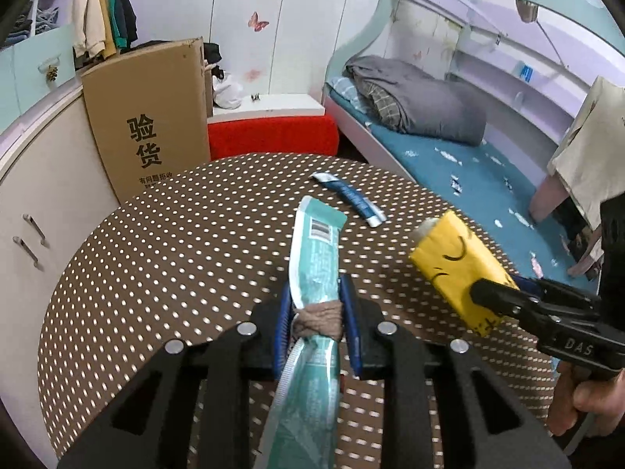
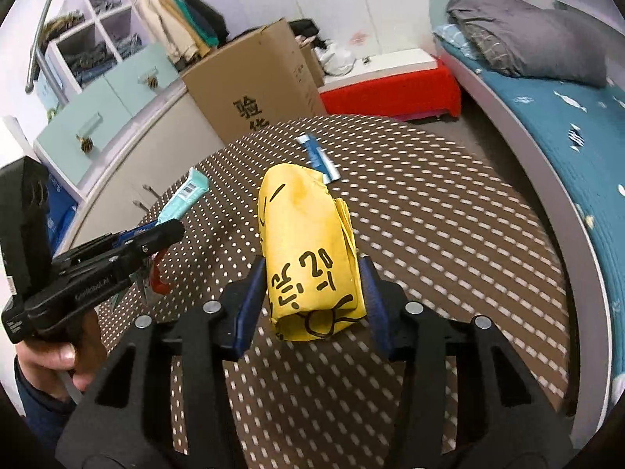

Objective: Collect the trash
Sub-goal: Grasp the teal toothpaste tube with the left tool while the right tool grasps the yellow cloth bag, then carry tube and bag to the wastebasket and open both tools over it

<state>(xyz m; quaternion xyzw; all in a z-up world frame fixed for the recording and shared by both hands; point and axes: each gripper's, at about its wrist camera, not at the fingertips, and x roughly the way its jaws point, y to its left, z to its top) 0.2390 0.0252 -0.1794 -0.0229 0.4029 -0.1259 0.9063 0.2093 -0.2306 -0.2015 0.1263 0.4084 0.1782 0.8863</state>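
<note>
Left claw (image 1: 317, 312) grips the teal wrapper (image 1: 316, 258) at its tied middle; right claw (image 2: 312, 293) grips the yellow packet (image 2: 308, 250) — both above the dotted surface (image 1: 175, 234). Risk: the wrapper's long ends slide free; the blue sachet (image 1: 351, 199) beyond the packet gets forgotten.

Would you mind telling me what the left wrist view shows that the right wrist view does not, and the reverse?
Only the left wrist view shows the brown wad pinched with the teal wrapper in the left tongs, plus the white stuffing at the yellow packet's far end. Only the right wrist view shows the cubby shelves and the black handwriting across the yellow packet in the right tongs. Both show the dotted table, the blue sachet, the cardboard box and the bed.
</note>
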